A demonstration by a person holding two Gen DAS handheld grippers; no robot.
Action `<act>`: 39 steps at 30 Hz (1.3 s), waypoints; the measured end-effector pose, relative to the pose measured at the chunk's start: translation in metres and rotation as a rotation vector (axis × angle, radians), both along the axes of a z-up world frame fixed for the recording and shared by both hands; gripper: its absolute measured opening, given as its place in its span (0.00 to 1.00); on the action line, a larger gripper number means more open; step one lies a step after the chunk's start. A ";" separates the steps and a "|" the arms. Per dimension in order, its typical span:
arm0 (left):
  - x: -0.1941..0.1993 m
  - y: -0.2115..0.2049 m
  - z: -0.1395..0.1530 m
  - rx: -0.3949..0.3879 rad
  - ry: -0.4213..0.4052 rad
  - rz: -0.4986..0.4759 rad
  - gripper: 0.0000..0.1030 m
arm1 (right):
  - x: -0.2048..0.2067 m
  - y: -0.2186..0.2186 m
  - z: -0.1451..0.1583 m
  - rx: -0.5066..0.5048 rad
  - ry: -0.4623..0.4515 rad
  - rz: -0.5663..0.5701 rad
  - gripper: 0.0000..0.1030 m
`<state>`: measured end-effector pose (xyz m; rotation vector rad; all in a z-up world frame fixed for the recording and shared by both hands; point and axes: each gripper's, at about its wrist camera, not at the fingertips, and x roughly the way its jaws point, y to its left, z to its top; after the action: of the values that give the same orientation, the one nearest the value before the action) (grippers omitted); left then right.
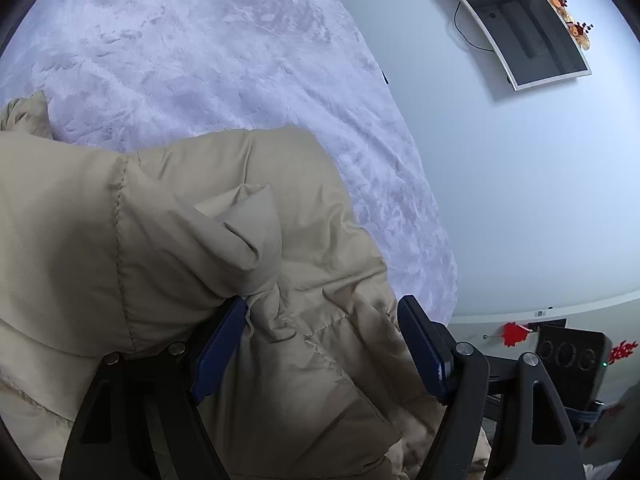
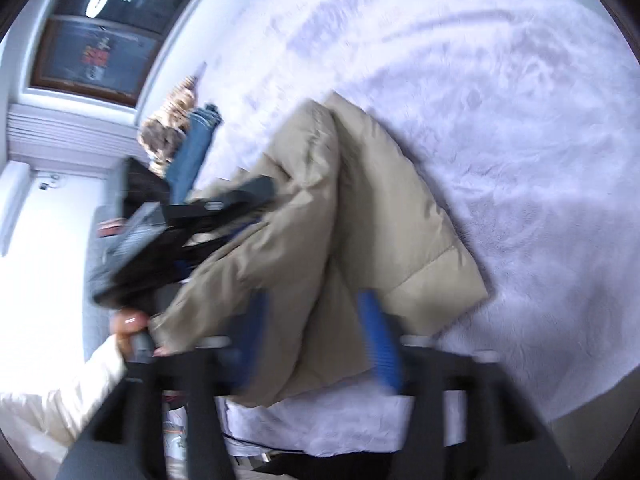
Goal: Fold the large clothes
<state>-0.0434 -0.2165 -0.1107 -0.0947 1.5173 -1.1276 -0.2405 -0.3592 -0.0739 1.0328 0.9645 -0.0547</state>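
A beige puffer jacket (image 1: 168,216) lies bunched on a bed with a pale lilac fleece blanket (image 1: 192,52). My left gripper (image 1: 322,320) is open, its blue pads either side of a fold of the jacket, not pinching it. In the right wrist view, blurred by motion, the jacket (image 2: 360,200) lies folded near the bed's edge. My right gripper (image 2: 316,320) is open with jacket fabric between its blue pads. The left gripper (image 2: 224,208) shows there as a black shape at the jacket's left side, held by a hand (image 2: 128,328).
A wall-mounted screen (image 1: 516,24) hangs on the white wall beside the bed. Blue jeans (image 2: 192,152) and a patterned garment (image 2: 172,120) lie at the bed's far edge. A dark window (image 2: 104,28) is beyond. A black device (image 1: 568,364) stands near the floor.
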 end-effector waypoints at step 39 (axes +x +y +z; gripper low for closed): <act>0.042 -0.082 -0.042 0.229 -0.545 0.098 0.76 | 0.035 -0.054 -0.087 -0.220 0.341 0.080 0.15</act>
<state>-0.0016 -0.2990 -0.1525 0.2734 1.1255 -0.8075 -0.2060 -0.4133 -0.1606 0.7939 1.2779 -0.2719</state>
